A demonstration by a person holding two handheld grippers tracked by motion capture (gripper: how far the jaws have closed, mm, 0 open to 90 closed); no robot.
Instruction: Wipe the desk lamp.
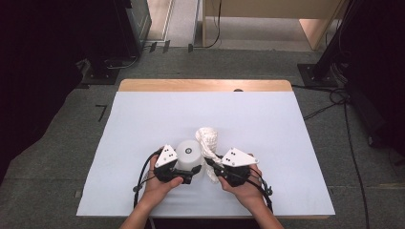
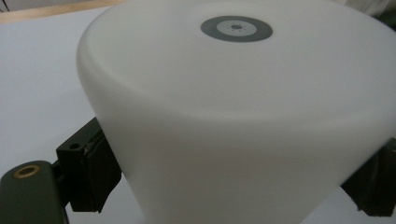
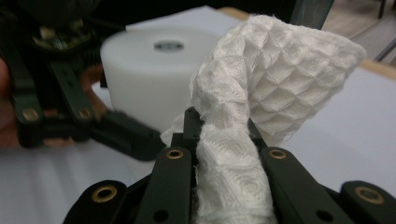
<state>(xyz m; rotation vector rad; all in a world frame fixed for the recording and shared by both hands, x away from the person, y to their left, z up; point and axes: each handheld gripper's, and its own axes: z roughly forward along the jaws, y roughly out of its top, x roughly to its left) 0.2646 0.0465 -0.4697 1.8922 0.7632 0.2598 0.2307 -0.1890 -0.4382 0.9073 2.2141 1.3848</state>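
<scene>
The left tongs point(image 1: 187, 174) were clamped on the white cylinder point(image 1: 189, 153), one pad point(image 2: 95, 175) pressed to each side low on its wall. That low grip looked meant to pin it upright on the white surface point(image 1: 143, 119), its grey-ringed top point(image 2: 236, 28) facing up, so it would not slide while being wiped. The cylinder stood near the front edge, at about 6 o'clock from the middle of the surface.

The right tongs point(image 1: 210, 164) were clenched on a waffle-weave white cloth point(image 1: 208, 139), gripping it at a bunched neck so that a loose pad of fabric point(image 3: 289, 70) stood free above the jaws. The cloth sat at about 3 o'clock from the cylinder, just beside its wall; whether it touched, I could not tell. Holding it bunched probably gave a soft, full face to rub against the side.
</scene>
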